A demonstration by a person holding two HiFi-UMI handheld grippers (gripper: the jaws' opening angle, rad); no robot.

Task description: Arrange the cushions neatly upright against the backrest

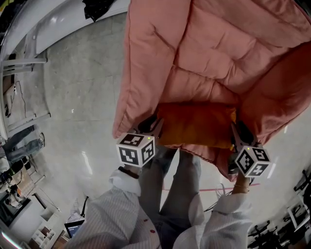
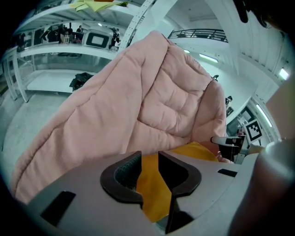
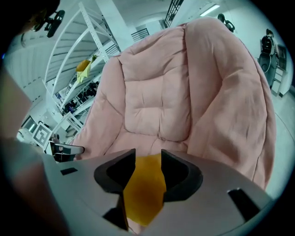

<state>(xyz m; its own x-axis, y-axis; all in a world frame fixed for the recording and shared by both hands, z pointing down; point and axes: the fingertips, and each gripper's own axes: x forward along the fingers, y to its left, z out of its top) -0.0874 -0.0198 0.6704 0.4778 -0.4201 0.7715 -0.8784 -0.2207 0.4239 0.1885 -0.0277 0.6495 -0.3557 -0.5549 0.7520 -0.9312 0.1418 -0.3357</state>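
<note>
An orange cushion (image 1: pixel 197 124) lies on the front of the seat of a big pink quilted chair (image 1: pixel 204 53). My left gripper (image 1: pixel 154 127) is at the cushion's left end and my right gripper (image 1: pixel 236 133) at its right end. In the left gripper view the jaws of the left gripper (image 2: pixel 150 159) stand a little apart, with orange cushion cloth (image 2: pixel 154 189) in the gap. In the right gripper view the right gripper (image 3: pixel 148 159) stands wider open over the orange cushion (image 3: pixel 140 193). The pink backrest (image 3: pixel 156 92) rises behind the cushion.
The chair stands on a grey concrete floor (image 1: pixel 82 97). White shelving (image 1: pixel 19 63) runs along the left and a black item (image 1: pixel 99 7) lies at the top. The person's legs (image 1: pixel 175 189) stand just before the seat, by a red floor line (image 1: pixel 214 187).
</note>
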